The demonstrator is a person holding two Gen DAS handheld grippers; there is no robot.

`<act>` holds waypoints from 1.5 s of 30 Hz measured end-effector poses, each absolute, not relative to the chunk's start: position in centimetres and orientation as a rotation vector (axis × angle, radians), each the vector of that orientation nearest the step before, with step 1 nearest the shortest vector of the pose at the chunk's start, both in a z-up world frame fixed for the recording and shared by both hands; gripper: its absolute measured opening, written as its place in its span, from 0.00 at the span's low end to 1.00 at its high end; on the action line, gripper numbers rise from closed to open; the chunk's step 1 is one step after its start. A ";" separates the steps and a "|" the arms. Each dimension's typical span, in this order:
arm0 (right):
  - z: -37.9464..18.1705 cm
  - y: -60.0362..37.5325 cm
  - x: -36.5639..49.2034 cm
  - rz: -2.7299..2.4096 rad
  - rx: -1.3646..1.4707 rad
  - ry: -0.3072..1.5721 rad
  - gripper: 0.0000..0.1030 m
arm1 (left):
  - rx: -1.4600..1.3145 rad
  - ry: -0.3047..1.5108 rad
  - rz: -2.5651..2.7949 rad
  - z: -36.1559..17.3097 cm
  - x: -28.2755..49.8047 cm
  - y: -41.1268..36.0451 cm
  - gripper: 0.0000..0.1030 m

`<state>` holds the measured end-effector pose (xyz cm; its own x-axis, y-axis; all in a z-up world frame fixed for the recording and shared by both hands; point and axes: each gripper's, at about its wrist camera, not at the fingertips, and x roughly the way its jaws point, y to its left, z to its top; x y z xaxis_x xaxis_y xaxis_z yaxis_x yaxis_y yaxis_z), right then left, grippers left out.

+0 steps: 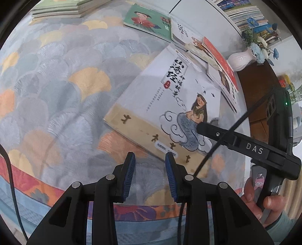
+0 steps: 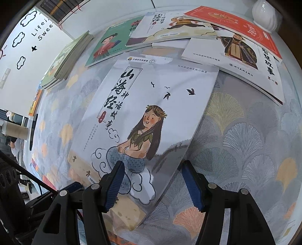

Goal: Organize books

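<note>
- Hovering at 6 o'clock in the left wrist view, the left gripper (image 1: 150,160), blue pads set narrowly apart, only the fan-patterned tablecloth (image 1: 56,94) showing in the gap; right-hand pad just at the near edge of the mermaid book (image 1: 151,90), gripping nothing.
- Wrapped round the other tool's handle at 4 o'clock in that same view, a person's hand (image 1: 264,201).
- Poised at 6 o'clock in the right wrist view, the right gripper (image 2: 153,165), jaws held moderately wide and straddling the book's near corner: left pad over the painted cloud on the cover, right pad just off the edge over the cloth, neither seen pressing.
- Lying flat at the centre of the table, slanting from 7 toward 1 o'clock, the mermaid book, white cover up, a beige strip with a barcode showing along its near edge.
- Resting beyond it at 11 o'clock, a green book (image 2: 113,43) with a figure in red; further out at 10 o'clock, a neat stack of books (image 2: 66,56).
- Spread at 12 to 2 o'clock, three overlapping titles: a white book (image 2: 169,24) at the top, a robed-figure book (image 2: 236,54) touching the mermaid book's far corner, a red book (image 2: 236,24) partly beneath it.
- Standing at the table's far rim at 1 o'clock, a white vase (image 2: 266,17).
</note>
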<state>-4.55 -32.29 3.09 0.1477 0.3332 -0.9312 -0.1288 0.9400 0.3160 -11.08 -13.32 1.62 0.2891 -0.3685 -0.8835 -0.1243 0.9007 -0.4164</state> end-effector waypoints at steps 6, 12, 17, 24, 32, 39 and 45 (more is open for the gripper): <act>3.0 -33.0 -4.4 0.351 0.226 1.406 0.60 | -0.411 1.279 -0.126 2.6 -10.5 -11.3 0.31; 3.1 -34.2 -5.3 0.362 0.323 1.414 0.60 | -0.406 1.292 -0.107 2.8 -9.0 -9.5 0.43; 3.2 -35.1 -6.4 0.356 0.396 1.415 0.60 | -0.387 1.263 -0.125 3.4 -6.8 -9.6 0.43; 4.2 -34.5 -6.8 0.346 0.371 1.362 0.44 | -0.263 1.243 -0.126 3.2 -2.9 -11.6 0.43; 3.0 -34.1 -7.7 0.326 0.334 1.367 0.44 | -0.284 1.311 -0.377 2.4 -3.5 -13.6 0.44; 1.6 -37.7 -7.5 0.417 0.584 1.349 0.44 | -0.722 1.168 -0.609 5.7 -4.8 -11.0 0.35; 0.9 -38.9 -7.6 0.431 0.689 1.340 0.42 | -0.453 1.249 -0.413 3.5 -5.1 -14.0 0.12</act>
<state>-7.61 -38.90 0.94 0.1960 0.6500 -0.7342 0.0995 0.7317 0.6744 -5.10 -14.03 3.53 0.2652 -0.5322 -0.8040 0.0523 0.8406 -0.5392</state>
